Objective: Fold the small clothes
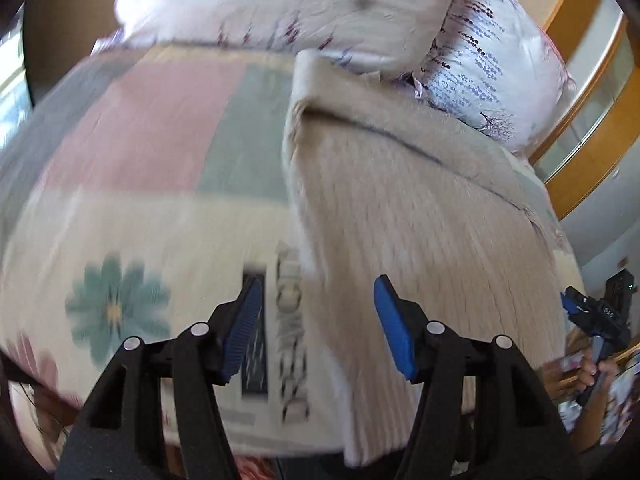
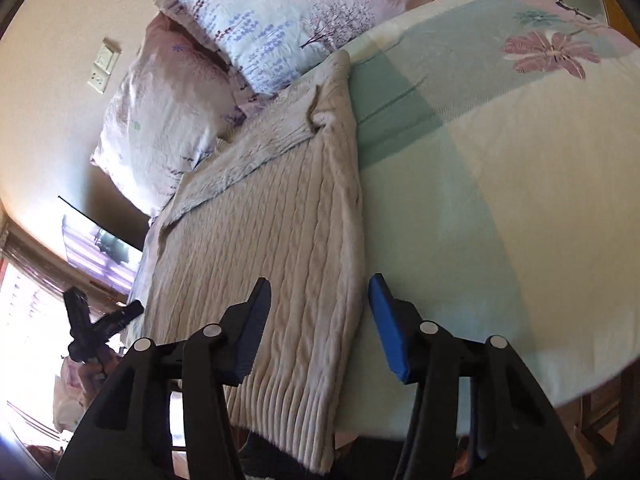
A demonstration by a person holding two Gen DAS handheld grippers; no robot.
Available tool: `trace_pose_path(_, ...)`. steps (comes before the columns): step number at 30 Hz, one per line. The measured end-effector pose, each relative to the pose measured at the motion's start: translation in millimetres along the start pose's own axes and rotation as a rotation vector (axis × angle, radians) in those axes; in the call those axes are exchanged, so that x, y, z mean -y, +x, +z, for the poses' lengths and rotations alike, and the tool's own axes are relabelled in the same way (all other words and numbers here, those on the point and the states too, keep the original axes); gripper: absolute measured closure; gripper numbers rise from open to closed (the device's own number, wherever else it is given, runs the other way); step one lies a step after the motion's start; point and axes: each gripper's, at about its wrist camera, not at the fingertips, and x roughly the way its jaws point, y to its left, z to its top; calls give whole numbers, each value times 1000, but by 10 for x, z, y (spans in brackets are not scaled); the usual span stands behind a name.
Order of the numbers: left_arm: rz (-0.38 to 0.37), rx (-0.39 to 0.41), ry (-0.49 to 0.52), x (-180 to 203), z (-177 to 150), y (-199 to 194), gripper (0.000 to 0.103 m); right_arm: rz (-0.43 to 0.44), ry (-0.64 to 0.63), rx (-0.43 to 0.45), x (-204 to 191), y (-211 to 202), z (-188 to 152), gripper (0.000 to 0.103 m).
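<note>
Both claws, left [image 1: 318, 322] and right [image 2: 320, 322], are wide open and hold nothing. The sweater [image 2: 280, 248] hangs over the bed [image 2: 500, 200] edge near them; a one-layer pinch could drag it off

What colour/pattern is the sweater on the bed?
Beige, ribbed cable-knit sweater. Sharpest in the right wrist view.

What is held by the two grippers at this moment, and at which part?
Nothing is held. The left gripper and the right gripper are both open, with empty jaws, above the beige cable-knit sweater that lies on the bed.
</note>
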Motion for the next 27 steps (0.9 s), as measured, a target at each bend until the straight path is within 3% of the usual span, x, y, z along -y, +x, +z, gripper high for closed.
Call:
trace_pose_path(3,-60,42,0,32,-337,-183,50,126,66,-86,6,35,-205,73)
trace_pose_path(4,-98,37,-11,60,-404,-189,56,156,82,-102,6,51,-260,83)
trace_pose_path(5,-155,20,-29,79,-489,-206,69,194,97,-131,2,86,-351,87)
trace_pose_path(6,-193,0,-43,112,-566,-204,77,211,102,-144,-7,105,-411,89)
trace_pose_path(10,-239,0,-45,207,-713,-240,83,248,96,-138,-89,119,-475,92)
trace_pose_path(14,-284,14,-71,229,-630,-158,93,291,80,-106,-186,97,-389,96)
trace_pose_path(17,-300,61,-81,215,-354,-149,98,317,34,-47,-341,47,-190,96)
trace_pose_path(20,-235,159,-42,226,118,-232,99,381,-22,51,-562,-29,198,96)
trace_pose_path(23,-196,283,-29,268,847,-334,99,461,-56,162,-769,-32,757,96)
trace_pose_path(27,-105,384,18,494,1772,-118,99,486,-33,295,-855,264,1625,97)
